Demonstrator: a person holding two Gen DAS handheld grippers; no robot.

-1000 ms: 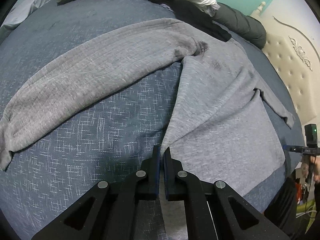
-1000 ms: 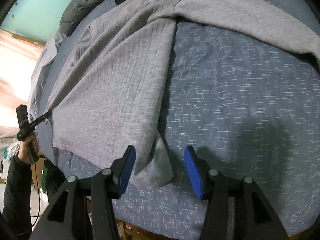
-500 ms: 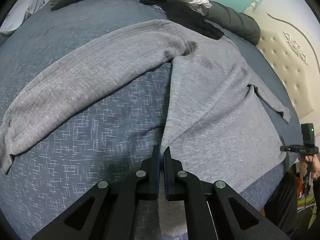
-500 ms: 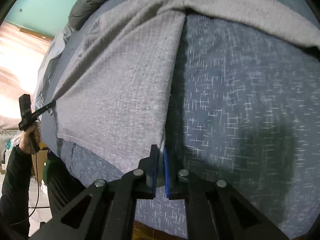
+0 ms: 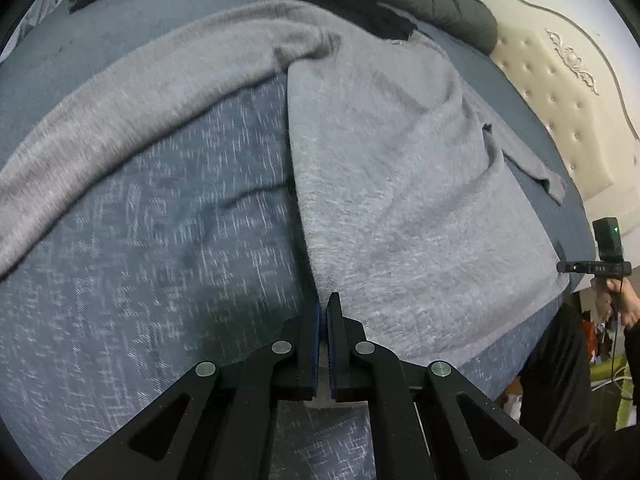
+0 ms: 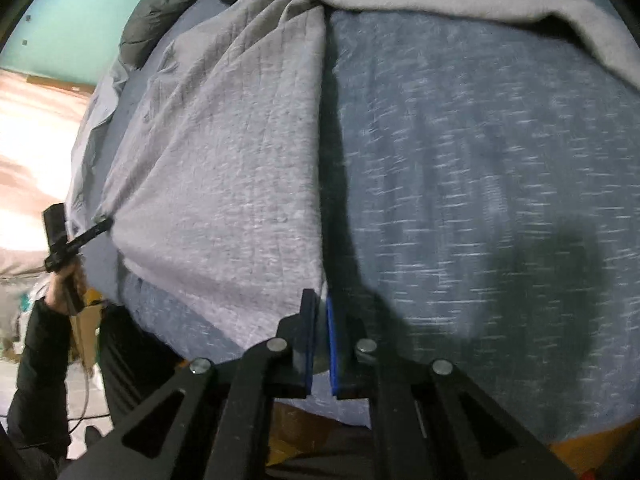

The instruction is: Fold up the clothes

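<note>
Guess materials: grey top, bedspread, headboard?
Grey top: looks like a soft knit, matte and heathered, with faint vertical ribbing; probably cotton blend.
Bedspread: woven fabric, blue with pale crosshatch flecks, matte.
Headboard: cream padded upholstery, button-tufted, slight sheen; leather or faux, can't tell.

right gripper [image 6: 321, 312] clamped on grey sweater [image 6: 224, 168] hem corner; blue bedspread [image 6: 460, 184] beneath

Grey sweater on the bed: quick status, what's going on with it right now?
Left gripper shut on sweater hem corner. Right gripper just closed on the opposite corner. Sweater flat on blue bedspread, sleeves spread. Dark jackets at far edge, not in the way.
</note>
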